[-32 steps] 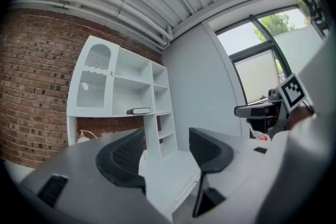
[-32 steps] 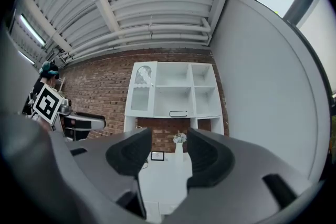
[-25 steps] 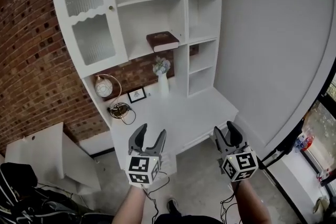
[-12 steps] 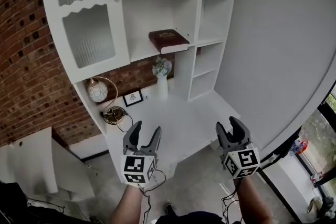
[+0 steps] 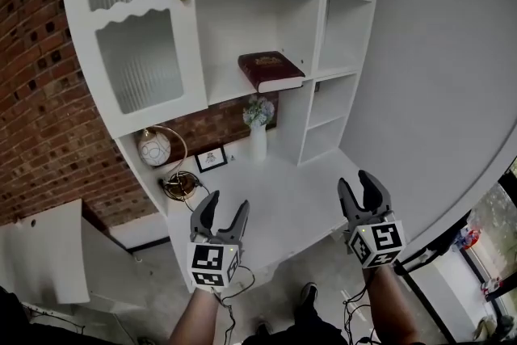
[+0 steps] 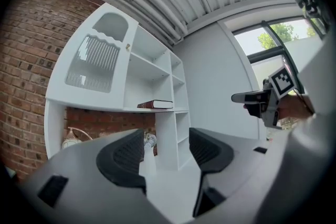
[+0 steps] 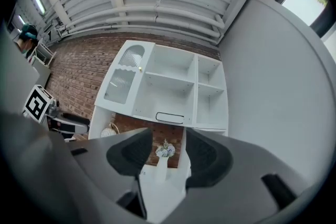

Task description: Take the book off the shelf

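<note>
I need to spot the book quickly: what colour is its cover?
The book is dark maroon, clearest in the head view.

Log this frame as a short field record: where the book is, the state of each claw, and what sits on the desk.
book: dark red, lying flat on the middle shelf, untouched
left claw: open, nothing between the jaws, low in front of the desk
right claw: open, empty, well below the book
on desk: vase of flowers, globe lamp, framed picture
stage: book not yet grasped
</note>
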The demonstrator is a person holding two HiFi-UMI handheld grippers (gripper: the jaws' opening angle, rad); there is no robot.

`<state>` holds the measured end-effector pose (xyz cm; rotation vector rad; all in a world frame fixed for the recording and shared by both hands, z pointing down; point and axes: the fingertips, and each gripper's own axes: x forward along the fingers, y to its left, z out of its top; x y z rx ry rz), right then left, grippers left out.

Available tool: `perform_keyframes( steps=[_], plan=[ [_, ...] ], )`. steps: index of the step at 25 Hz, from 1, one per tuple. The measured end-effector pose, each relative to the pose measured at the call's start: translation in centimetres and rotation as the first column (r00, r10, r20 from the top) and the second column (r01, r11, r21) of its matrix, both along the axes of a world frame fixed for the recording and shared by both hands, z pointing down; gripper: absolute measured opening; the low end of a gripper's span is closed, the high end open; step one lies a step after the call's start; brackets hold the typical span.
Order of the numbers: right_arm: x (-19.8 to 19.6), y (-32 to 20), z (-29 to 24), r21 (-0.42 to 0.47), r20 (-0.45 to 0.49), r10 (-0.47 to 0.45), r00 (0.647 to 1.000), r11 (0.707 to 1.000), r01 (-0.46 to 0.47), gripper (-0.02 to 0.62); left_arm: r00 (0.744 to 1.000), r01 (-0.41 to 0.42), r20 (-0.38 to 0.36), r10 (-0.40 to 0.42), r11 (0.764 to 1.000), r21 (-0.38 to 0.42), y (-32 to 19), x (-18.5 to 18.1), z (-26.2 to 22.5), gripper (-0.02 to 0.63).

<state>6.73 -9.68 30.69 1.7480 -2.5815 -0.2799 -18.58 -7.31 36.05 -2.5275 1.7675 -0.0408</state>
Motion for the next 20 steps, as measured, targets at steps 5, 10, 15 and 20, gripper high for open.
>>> perform_keyframes(
  steps=[5, 10, 15, 20],
  plan=[
    [-1.7, -4.3, -0.7, 0.029, 0.002, -0.070, 0.998, 0.997, 0.070, 0.193, 0.998, 0.059, 0.011, -0.059, 0.998, 0.007, -2.7, -1.3, -0.4, 0.255],
    [-1.8, -10.0, -1.7, 0.064, -0.006, -0.129, 0.992, 0.990, 0.129, 0.193, 0.993, 0.109, 0.035, -0.109, 0.994, 0.012, -6.9, -0.7, -1.1, 0.255],
    [-1.1, -16.2, -1.9, 0.074, -0.041, -0.187, 0.982, 0.979, 0.190, 0.194, 0.985, 0.163, 0.062, -0.162, 0.987, 0.003, -10.9, 0.8, -1.2, 0.255],
    [-2.8, -20.9, -3.8, 0.170, -0.258, -0.198, 0.946, 0.954, 0.246, 0.195, 0.967, 0.242, 0.086, -0.240, 0.970, -0.012, -13.2, 1.0, -1.1, 0.255]
  ],
)
